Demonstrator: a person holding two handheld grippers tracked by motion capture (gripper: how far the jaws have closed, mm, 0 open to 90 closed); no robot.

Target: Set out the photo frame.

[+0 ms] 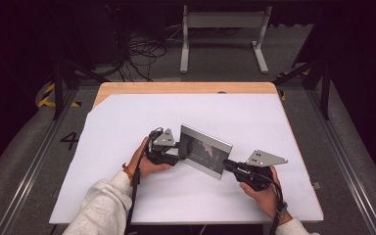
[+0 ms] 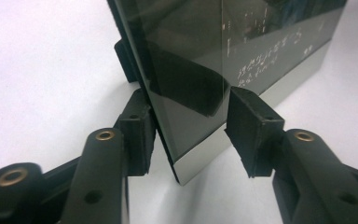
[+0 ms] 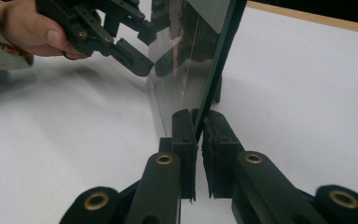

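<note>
The right claw [image 3: 198, 140] has its two black, rubbery pads pinched on the thin edge of a flat rectangular glass panel [image 1: 204, 151], holding it upright on edge. The left claw [image 2: 186, 135] straddles the panel's opposite corner: one pad sits against the back face, while the other stands just off the glossy front, so this claw is not clamped. Brass-coloured rivets dot the matte black jaw arms. The panel is dark and reflective, with faint pale lettering and a brushed silver strip along one edge. It stands between both hands, near the middle of the worktop [image 1: 127, 122], on a smooth white sheet over pale wood.
</note>
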